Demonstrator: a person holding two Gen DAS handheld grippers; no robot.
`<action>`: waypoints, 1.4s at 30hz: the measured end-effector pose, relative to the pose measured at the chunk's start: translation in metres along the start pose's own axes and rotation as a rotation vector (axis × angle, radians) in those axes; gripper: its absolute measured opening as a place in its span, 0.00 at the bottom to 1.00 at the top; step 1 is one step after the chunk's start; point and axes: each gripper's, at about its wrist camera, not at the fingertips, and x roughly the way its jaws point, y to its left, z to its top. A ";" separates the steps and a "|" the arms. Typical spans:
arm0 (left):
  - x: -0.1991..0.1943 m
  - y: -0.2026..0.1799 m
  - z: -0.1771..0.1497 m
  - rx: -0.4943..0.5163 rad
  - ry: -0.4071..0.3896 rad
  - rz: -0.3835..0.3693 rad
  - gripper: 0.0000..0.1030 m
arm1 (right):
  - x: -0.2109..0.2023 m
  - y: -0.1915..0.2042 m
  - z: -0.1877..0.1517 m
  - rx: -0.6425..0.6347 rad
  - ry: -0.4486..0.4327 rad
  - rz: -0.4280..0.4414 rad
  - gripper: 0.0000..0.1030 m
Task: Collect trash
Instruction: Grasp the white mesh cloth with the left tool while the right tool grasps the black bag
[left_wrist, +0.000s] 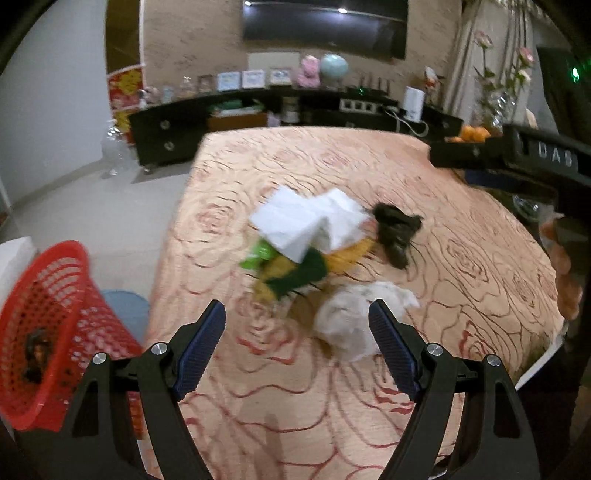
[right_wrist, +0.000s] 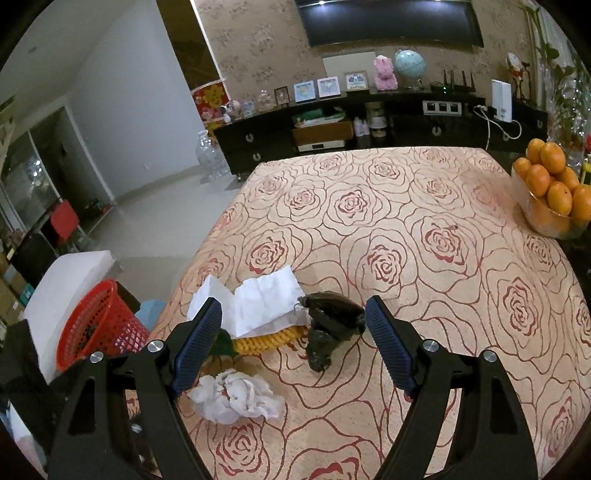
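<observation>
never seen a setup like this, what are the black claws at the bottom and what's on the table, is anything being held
The claws are two-finger grippers a person carries, one in each hand, each with a camera looking along its fingers. One picture is from the left gripper, the other from the right gripper. Both are open and hold nothing. On the rose-patterned tablecloth lies trash: white paper, a crumpled tissue, a dark lump and yellow and green scraps. A bowl of oranges stands at the edge. A red basket waits beside the table.
</observation>
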 end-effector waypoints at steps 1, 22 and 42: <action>0.002 -0.002 -0.001 0.001 0.005 -0.007 0.75 | 0.001 0.000 0.000 0.001 0.002 0.001 0.75; 0.065 -0.021 -0.004 -0.011 0.138 -0.036 0.78 | 0.005 -0.009 -0.004 0.022 0.029 0.008 0.75; 0.055 -0.018 0.001 -0.026 0.115 -0.068 0.53 | 0.019 -0.019 -0.007 0.037 0.051 -0.033 0.75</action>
